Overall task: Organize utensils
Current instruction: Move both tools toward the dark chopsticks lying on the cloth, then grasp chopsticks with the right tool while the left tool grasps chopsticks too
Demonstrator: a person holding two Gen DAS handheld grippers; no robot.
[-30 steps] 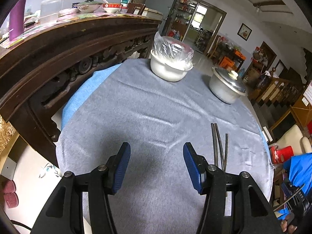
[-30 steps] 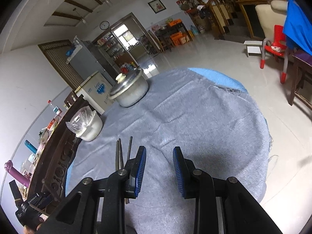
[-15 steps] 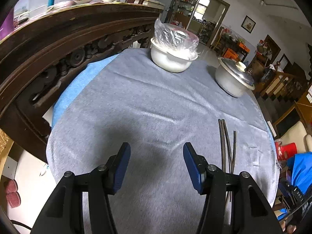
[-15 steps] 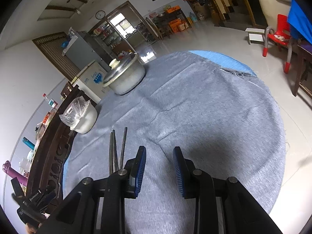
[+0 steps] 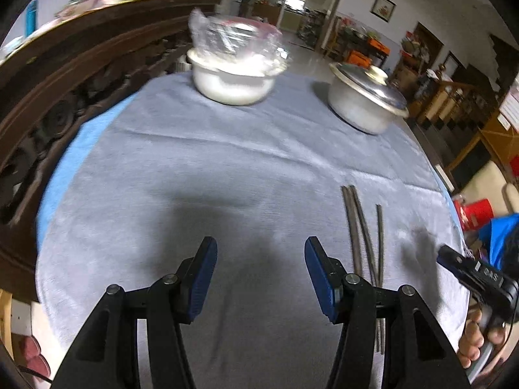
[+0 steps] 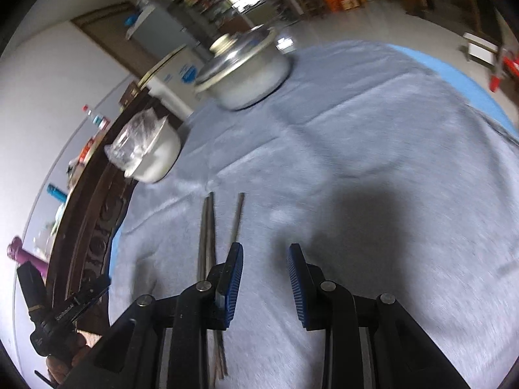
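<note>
Several dark chopsticks [image 5: 360, 227] lie together on the grey tablecloth [image 5: 227, 168], pointing away from me. My left gripper [image 5: 259, 253] hovers open over bare cloth, with the chopsticks just right of its right finger. In the right wrist view the same chopsticks [image 6: 209, 227] run under the left finger of my right gripper [image 6: 264, 259], which stands open with only cloth between its blue pads. The chopsticks' near ends are hidden behind the fingers in both views.
A white bowl holding a clear plastic bag [image 5: 233, 74] and a lidded metal pot [image 5: 366, 97] stand at the far side of the round table. A dark carved wooden counter [image 5: 65, 74] borders the left. The other handheld device and a hand [image 5: 476, 295] show at the right edge.
Both grippers have moved forward and lower over the table; the bowl and pot look nearer and the chopsticks sit closer to the fingers. Neither jaw opening has changed.
</note>
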